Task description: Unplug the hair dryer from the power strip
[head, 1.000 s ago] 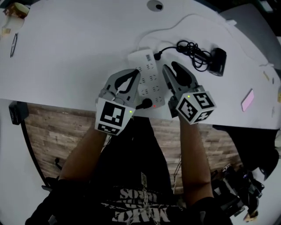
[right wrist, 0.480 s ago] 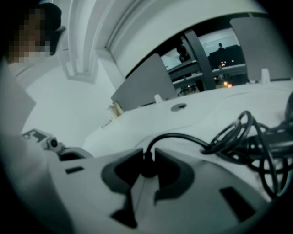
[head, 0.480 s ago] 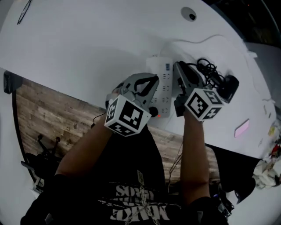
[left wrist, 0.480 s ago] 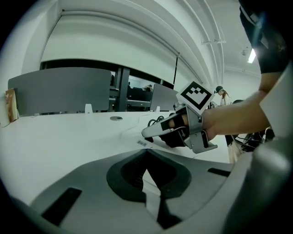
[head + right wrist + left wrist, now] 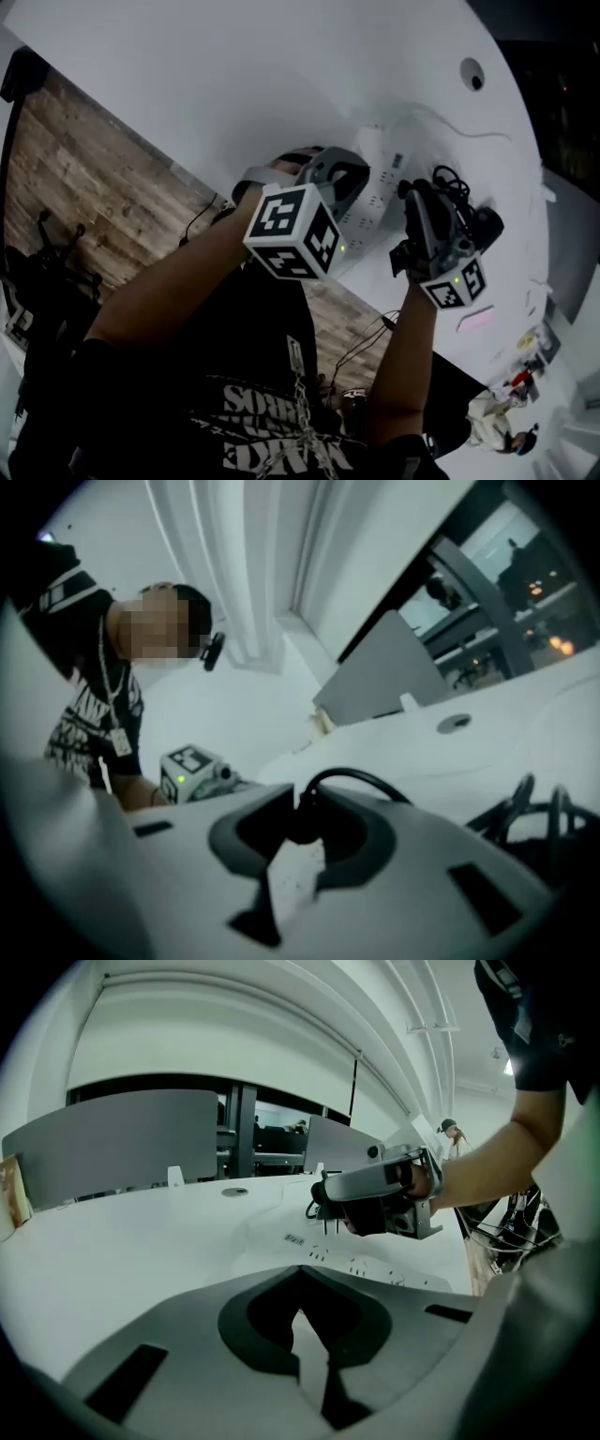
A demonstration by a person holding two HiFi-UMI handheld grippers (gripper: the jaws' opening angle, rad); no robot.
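Note:
The white power strip (image 5: 380, 192) lies on the white desk (image 5: 234, 84). My left gripper (image 5: 354, 176) is shut with nothing in it, its tips resting on the strip's near end (image 5: 375, 1269). My right gripper (image 5: 414, 195) is shut on the hair dryer's black plug (image 5: 302, 817); its jaws have just been closing round that plug. In the left gripper view the plug (image 5: 321, 1206) hangs a little above the strip with its prongs bare. Its black cable (image 5: 361, 778) arcs away towards the tangled cord (image 5: 450, 183) and the black hair dryer (image 5: 485, 225).
A pink flat object (image 5: 476, 319) lies near the desk's right edge. A round cable grommet (image 5: 472, 73) sits farther back, and the strip's own white cord (image 5: 441, 117) runs towards it. Wooden floor (image 5: 112, 187) lies below the desk's near edge. Grey partitions (image 5: 122, 1138) stand behind the desk.
My right gripper has gone from open beside the strip to shut on the plug, and has drawn it up off the strip. My left gripper stays down on the strip. The head view has swung round.

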